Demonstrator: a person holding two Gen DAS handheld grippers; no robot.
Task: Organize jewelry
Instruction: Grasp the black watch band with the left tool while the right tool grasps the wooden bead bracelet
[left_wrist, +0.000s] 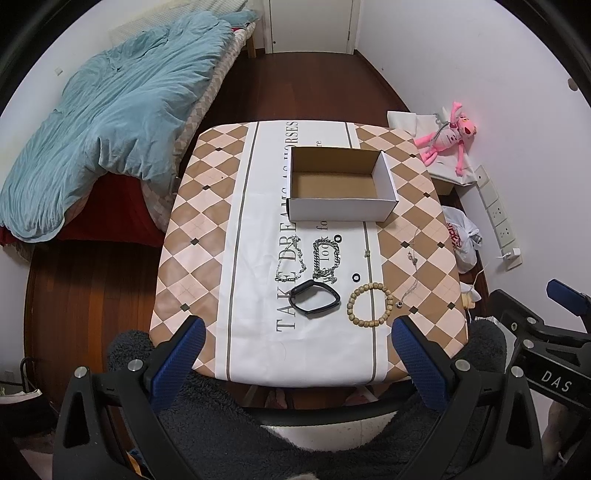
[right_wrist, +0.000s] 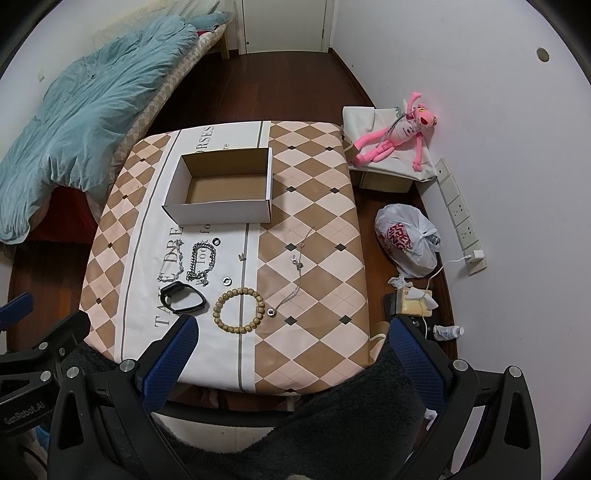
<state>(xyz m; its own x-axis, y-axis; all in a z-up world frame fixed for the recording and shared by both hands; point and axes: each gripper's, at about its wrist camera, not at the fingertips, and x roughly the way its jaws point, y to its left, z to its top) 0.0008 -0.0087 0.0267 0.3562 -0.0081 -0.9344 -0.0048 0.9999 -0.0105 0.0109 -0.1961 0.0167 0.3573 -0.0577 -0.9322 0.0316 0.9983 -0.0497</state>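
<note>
The jewelry is lying loose on the white centre strip of a checked tablecloth (left_wrist: 207, 206), in front of an open cardboard box (left_wrist: 341, 182) with white outer walls and a bare brown inside. Nearest the table edge, a round wooden bead bracelet (left_wrist: 369, 304) is sitting just beside a smooth black band (left_wrist: 314, 302). Behind them, two silver link chains (left_wrist: 325, 264) are lying side by side, with two small dark rings (left_wrist: 356, 277) near them, and a thin fine necklace (left_wrist: 413, 269) is trailing across the brown diamonds to the right.

The left gripper (left_wrist: 295, 332) and the right gripper (right_wrist: 291, 332) are both hovering short of the table, their textured blue fingers spread wide apart and holding nothing, above dark fleecy fabric.

The right wrist view is showing floor clutter beside the table: a knotted plastic bag (right_wrist: 406, 240) and a small tube. The left view is showing more of the rumpled teal duvet (left_wrist: 122, 118). A pink plush toy (right_wrist: 395, 136) is lying against the wall.
</note>
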